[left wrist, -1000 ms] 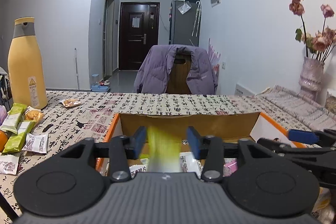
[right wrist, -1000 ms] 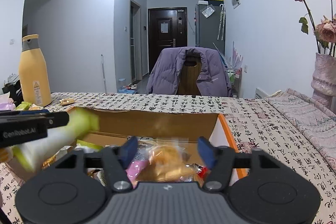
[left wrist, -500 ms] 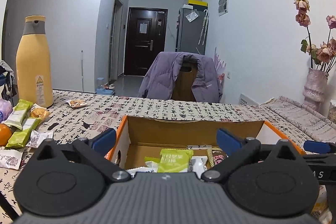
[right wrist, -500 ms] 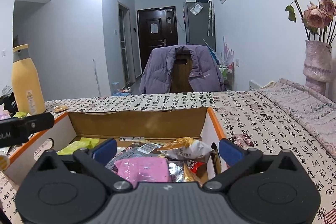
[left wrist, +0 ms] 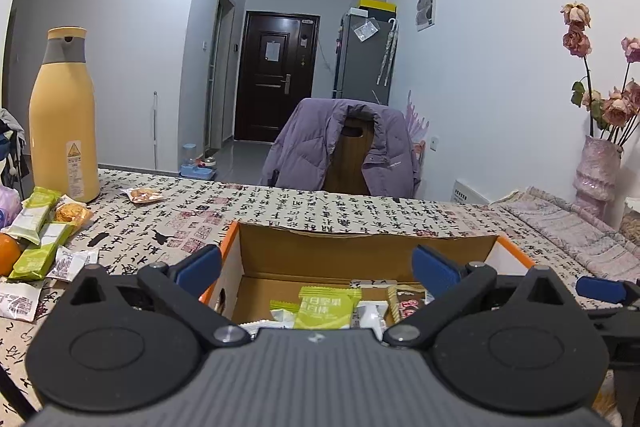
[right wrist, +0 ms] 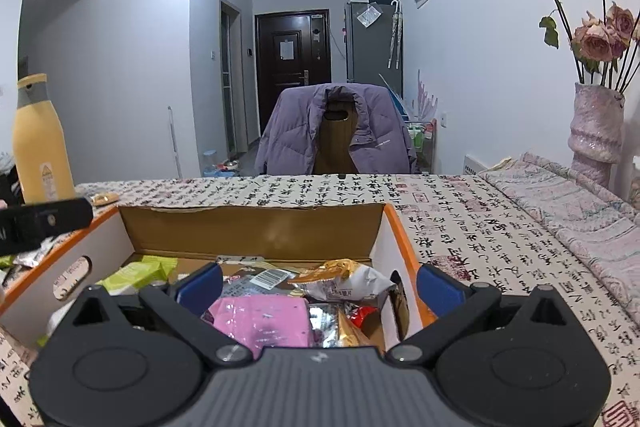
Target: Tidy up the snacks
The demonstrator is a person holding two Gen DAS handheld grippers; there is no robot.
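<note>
An open cardboard box with orange rims stands on the table and holds several snack packets. A green packet lies in its left part and also shows in the right wrist view. A pink packet and a crinkled orange-white bag lie in its right part. My left gripper is open and empty above the box. My right gripper is open and empty above the pink packet. Several loose snacks lie on the table to the left of the box.
A tall yellow bottle stands at the far left, with one snack packet beside it. A chair with a purple jacket is behind the table. A vase of dried roses stands at the right on a folded cloth.
My left gripper opened and let the green packet drop into the box. My right gripper opened and released its orange snack into the box. Both grippers drew back a little.
</note>
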